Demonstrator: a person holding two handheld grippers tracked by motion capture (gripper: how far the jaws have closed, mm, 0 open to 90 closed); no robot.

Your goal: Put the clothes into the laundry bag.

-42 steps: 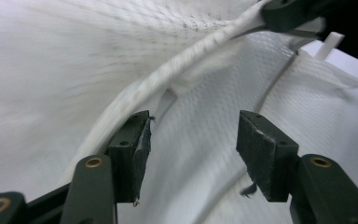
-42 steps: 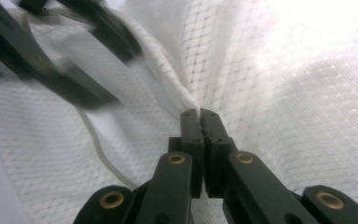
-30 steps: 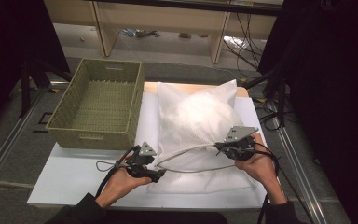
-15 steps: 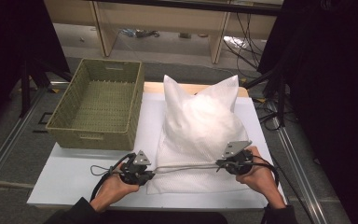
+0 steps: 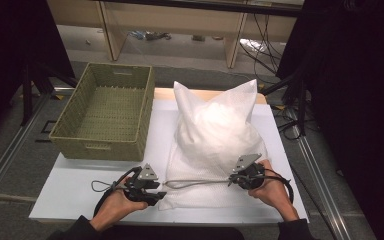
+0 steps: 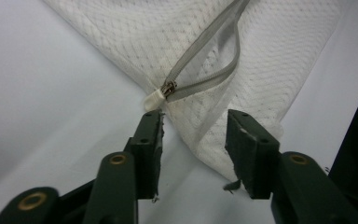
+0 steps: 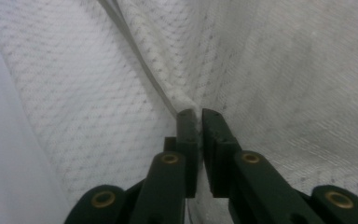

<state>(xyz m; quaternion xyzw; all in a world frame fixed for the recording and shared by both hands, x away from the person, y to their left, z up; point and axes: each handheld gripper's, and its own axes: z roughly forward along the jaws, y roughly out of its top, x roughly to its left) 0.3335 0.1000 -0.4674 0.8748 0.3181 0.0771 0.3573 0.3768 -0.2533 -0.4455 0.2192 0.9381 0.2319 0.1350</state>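
My right hand-held gripper (image 7: 200, 114) pinches the white pillow cover (image 5: 215, 145) near its zipper (image 6: 214, 70) on the tabletop (image 5: 80, 195) while my left hand-held gripper (image 6: 193, 123), just reopened and empty, should close squarely on the pull tab (image 6: 154, 99).

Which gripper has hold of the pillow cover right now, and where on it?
The right gripper pinches the pillow cover at its zipper edge. The left gripper holds nothing; its jaws have just opened, by the zipper pull.
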